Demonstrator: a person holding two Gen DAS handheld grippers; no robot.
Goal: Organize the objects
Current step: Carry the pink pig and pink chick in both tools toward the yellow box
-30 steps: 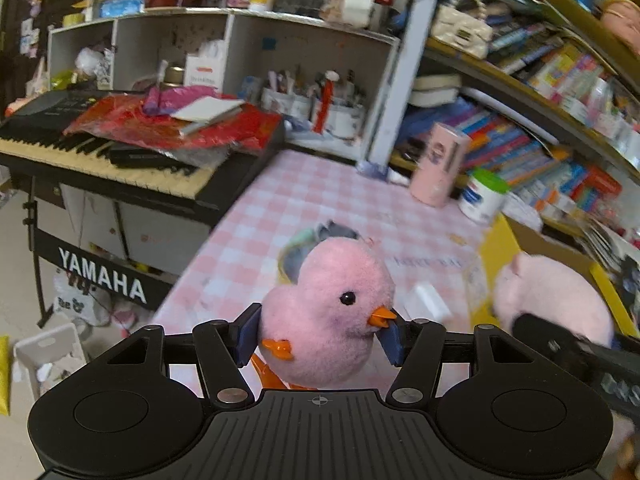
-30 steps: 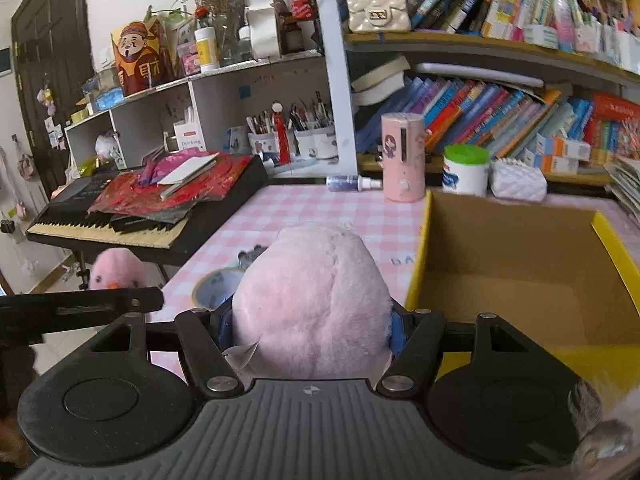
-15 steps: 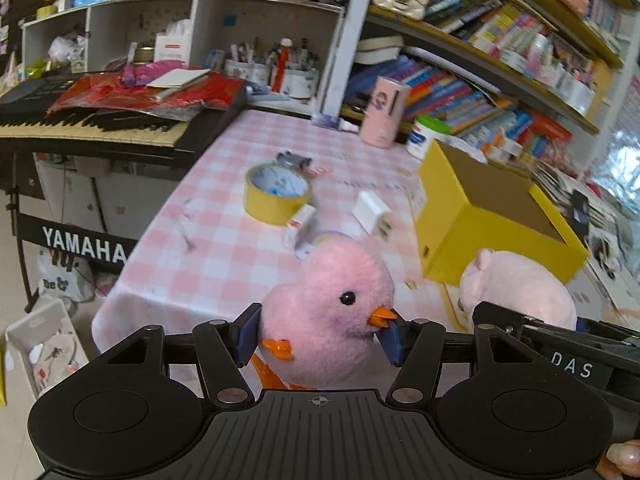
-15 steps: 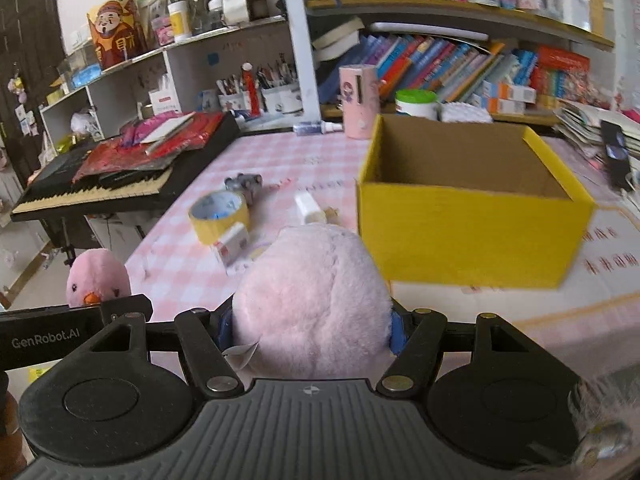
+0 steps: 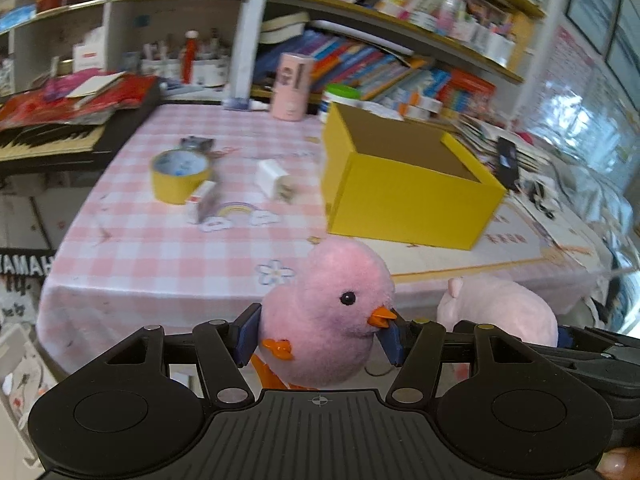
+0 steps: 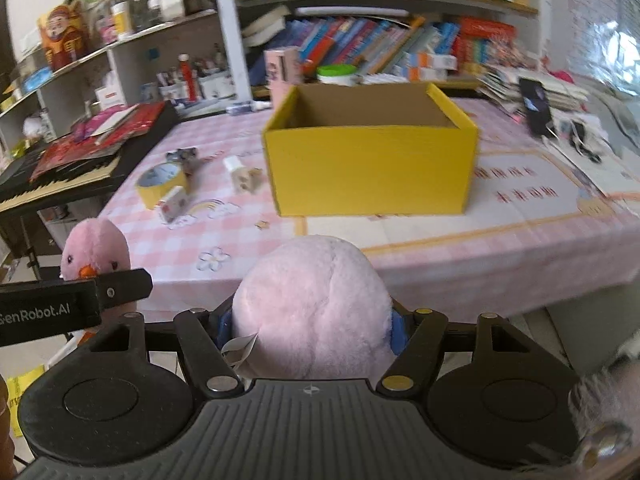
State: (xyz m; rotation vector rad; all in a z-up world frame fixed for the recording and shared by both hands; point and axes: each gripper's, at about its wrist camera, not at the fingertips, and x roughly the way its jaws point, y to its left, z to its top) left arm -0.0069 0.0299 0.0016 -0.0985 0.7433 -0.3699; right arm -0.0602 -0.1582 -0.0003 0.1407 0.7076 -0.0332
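My left gripper [image 5: 320,338] is shut on a pink plush chick [image 5: 326,316] with an orange beak, held off the table's near edge. My right gripper [image 6: 310,330] is shut on a round pale pink plush toy [image 6: 312,312]. That toy also shows in the left wrist view [image 5: 500,312], and the chick in the right wrist view [image 6: 96,252]. An open yellow cardboard box [image 6: 372,164] stands on the pink checked tablecloth [image 6: 248,236] ahead; it looks empty as far as I can see. It also shows in the left wrist view [image 5: 404,192].
On the cloth left of the box lie a yellow tape roll [image 5: 180,174], a white charger plug [image 5: 274,180], a small white carton [image 5: 200,200] and a grey clip [image 5: 196,145]. A keyboard [image 5: 52,136] stands left. Bookshelves [image 6: 380,44] stand behind. A phone [image 6: 536,106] lies far right.
Both grippers have pulled back from over the table to beyond its near edge, still holding their toys. The view has swung right, so the box now lies ahead.
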